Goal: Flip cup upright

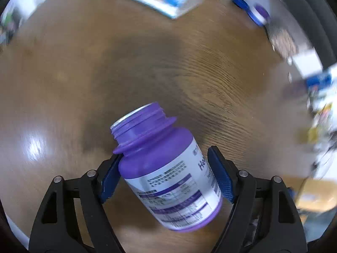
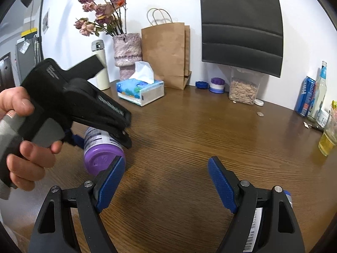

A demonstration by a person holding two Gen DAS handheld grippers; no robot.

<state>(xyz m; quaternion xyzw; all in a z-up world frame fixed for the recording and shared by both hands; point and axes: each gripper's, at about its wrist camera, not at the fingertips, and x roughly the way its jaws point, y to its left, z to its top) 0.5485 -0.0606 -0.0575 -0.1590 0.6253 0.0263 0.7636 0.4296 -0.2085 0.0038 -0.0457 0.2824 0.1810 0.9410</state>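
Observation:
The object is a purple plastic bottle [image 1: 166,168] with a white label and no cap, its open threaded neck pointing up-left. My left gripper [image 1: 166,170] is shut on its body with the blue pads on both sides, holding it tilted above the wooden table [image 1: 189,67]. In the right wrist view the same bottle [image 2: 101,154] shows its purple base toward me, under the hand-held left gripper [image 2: 84,105]. My right gripper [image 2: 166,179] is open and empty, just right of the bottle, above the table [image 2: 189,137].
A tissue box [image 2: 140,91], paper bag [image 2: 166,54], vase of dried flowers [image 2: 126,50], thermos [image 2: 101,67], purple-capped jar [image 2: 217,85], blue lid [image 2: 201,84] and snack container [image 2: 244,88] line the back. Can [image 2: 306,97], glass bottle [image 2: 318,92] and glass [image 2: 328,135] stand at right.

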